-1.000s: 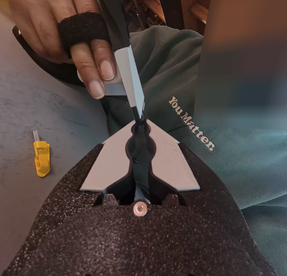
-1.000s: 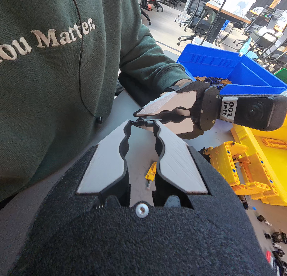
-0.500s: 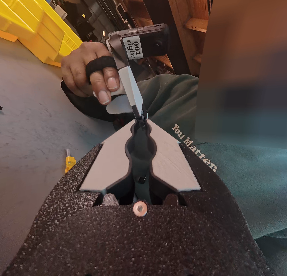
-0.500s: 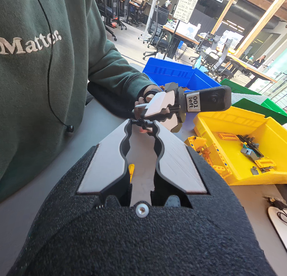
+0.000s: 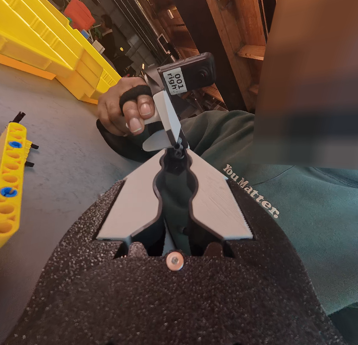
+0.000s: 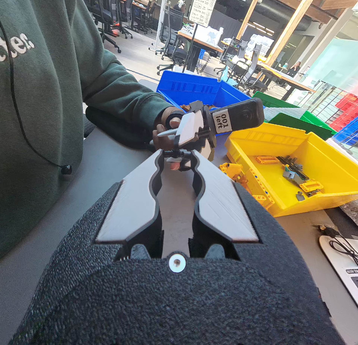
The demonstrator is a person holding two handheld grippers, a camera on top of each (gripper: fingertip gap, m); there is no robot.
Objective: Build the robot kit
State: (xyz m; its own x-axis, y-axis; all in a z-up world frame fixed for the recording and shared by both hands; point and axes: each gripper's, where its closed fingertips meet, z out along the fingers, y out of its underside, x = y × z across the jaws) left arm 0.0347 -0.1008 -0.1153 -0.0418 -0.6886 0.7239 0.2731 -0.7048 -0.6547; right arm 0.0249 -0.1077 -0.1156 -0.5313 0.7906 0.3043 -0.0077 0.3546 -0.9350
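Note:
A small black connector piece (image 5: pixel 177 153) is pinched between the tips of my left gripper (image 5: pixel 175 152), which is shut on it. My right gripper (image 5: pixel 177 144) comes down from above in a person's hand and meets the same spot. In the right wrist view, my right gripper (image 6: pixel 176 153) is shut on the black piece (image 6: pixel 175 153), which lies crosswise between its tips. The left gripper (image 6: pixel 177 149) points down onto it from behind. Both are held above the grey table (image 5: pixel 58 141), close to the person's green sweatshirt (image 6: pixel 48 103).
A yellow bin (image 6: pixel 319 202) with several loose parts stands to the right, with blue (image 6: pixel 189 89) and green (image 6: pixel 286 120) bins behind it. A yellow beam assembly (image 6: pixel 232 171) lies by the bin; it also shows in the left wrist view (image 5: pixel 9 190). Stacked yellow bins (image 5: pixel 48 45) stand far left. Only a small space, under 4 cm, lies between the two pairs of fingers.
Both grippers have stayed shut on the black piece and risen away from the table. The left gripper has turned from lying level to pointing down. The small yellow part has left both views.

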